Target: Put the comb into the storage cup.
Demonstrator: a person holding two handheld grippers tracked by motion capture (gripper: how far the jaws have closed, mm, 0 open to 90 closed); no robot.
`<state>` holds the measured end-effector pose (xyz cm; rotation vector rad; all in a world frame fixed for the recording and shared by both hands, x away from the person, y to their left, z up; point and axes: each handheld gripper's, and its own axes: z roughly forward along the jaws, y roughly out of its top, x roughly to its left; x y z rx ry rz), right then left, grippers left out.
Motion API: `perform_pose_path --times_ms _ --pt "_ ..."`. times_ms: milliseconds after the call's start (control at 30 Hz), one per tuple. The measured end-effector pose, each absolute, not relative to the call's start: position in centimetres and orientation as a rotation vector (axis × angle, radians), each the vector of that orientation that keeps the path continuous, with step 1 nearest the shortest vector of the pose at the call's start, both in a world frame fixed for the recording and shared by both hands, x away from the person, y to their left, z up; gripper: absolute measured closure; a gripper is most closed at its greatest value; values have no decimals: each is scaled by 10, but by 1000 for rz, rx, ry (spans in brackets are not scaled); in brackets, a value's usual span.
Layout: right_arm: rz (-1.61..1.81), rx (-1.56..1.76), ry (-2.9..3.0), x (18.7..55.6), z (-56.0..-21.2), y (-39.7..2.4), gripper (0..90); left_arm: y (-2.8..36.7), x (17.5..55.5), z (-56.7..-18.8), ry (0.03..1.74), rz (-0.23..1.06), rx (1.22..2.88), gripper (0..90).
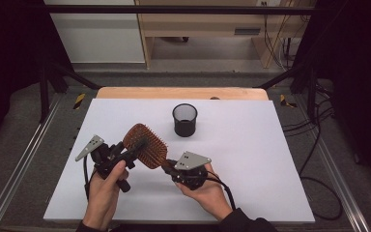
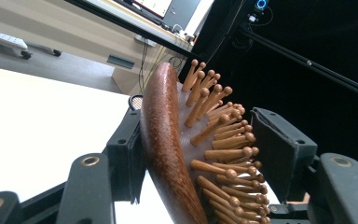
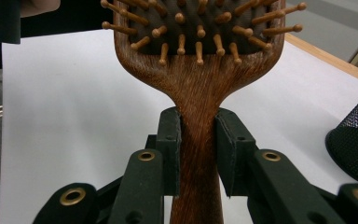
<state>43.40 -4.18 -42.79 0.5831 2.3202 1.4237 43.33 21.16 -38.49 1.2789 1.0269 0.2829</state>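
Item one: wooden paddle hairbrush [image 1: 145, 145], reddish-brown, cushion set with ball-tipped wooden pins. It is held clear of the white table [image 1: 251, 159], above its near-left part, head toward the left edge and tilted up, handle running toward the near middle.

Item two: right gripper [image 1: 170, 170], in the person's right hand [image 1: 207, 191] near the table's near edge. In the right gripper view both pads are pressed flat against the narrow neck of the handle [image 3: 198, 154], just below where it flares into the head. A firm clamp; it looks to be carrying the brush.

Item three: left gripper [image 1: 137, 147], in the left hand [image 1: 104, 191]. Its jaws straddle the head: one pad lies against the smooth wooden back [image 2: 161, 140], the other stands on the pin side, at or just short of the pin tips [image 2: 242, 154]. Whether it truly presses them I cannot tell. The jaws are partly closed around the head, seemingly to take a second hold across its thickness.

Item four: black mesh cup [image 1: 184, 120], upright and open, standing alone toward the middle of the table, nearer the far edge, well apart from the brush. Likely the destination; holding the brush at both ends would allow turning it handle-down for insertion.

Item five: wooden board [image 1: 183, 93] showing beyond the table's far edge.
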Motion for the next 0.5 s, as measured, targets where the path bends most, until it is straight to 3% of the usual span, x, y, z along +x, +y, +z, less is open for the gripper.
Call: perform_pose_path --times_ms 500 --pt "1415 570 2326 433 -431 -38 729 213 433 -387 1025 215 1248 472"
